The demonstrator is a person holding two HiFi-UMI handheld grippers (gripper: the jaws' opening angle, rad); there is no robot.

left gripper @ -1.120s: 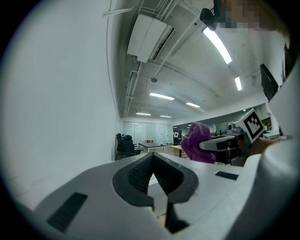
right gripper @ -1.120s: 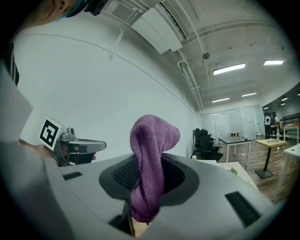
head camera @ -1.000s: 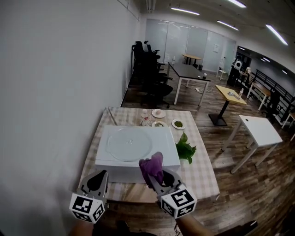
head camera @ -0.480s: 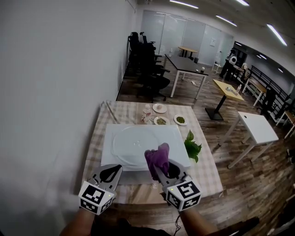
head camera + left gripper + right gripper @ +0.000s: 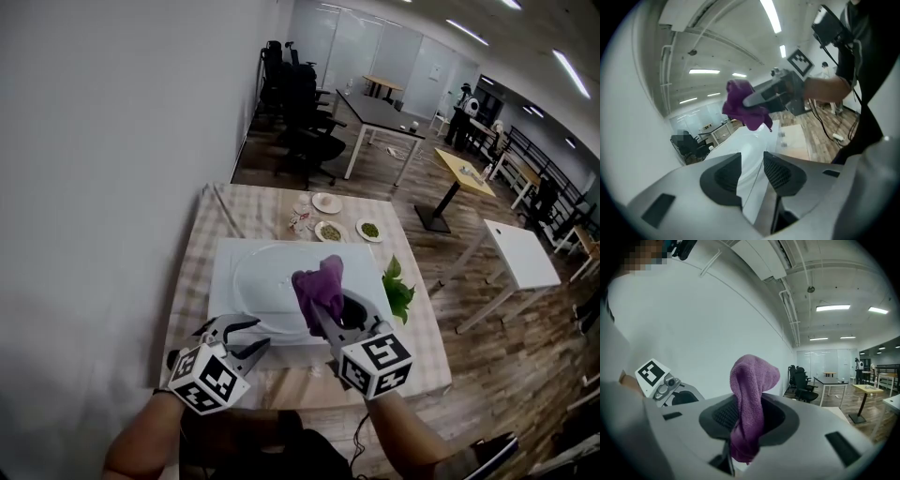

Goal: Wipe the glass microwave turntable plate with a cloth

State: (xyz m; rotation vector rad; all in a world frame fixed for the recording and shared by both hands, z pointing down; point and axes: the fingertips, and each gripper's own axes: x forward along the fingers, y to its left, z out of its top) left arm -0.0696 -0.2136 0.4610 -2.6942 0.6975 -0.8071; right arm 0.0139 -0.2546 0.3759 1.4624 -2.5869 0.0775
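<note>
The round glass turntable plate [image 5: 267, 277] lies flat on a white box-shaped appliance [image 5: 223, 267] on the checked table. My right gripper [image 5: 330, 317] is shut on a purple cloth [image 5: 319, 284], which stands up bunched over the plate's near right edge. The right gripper view shows that cloth [image 5: 751, 394] pinched between the jaws. My left gripper [image 5: 246, 339] hangs at the appliance's near left edge; its jaws are opening and nothing is between them. In the left gripper view the jaws [image 5: 752, 165] stand apart over the white top, with the cloth [image 5: 743, 107] ahead.
Three small dishes [image 5: 327, 202] [image 5: 370, 229] [image 5: 330, 232] sit at the table's far end. A green leafy sprig [image 5: 398, 291] lies right of the appliance. A white wall runs along the left. Office chairs [image 5: 295, 112] and tables [image 5: 511, 255] stand beyond.
Both grippers moved forward to the appliance. The cloth now sits over the plate's near right edge. The left gripper rolled and its jaws parted.
</note>
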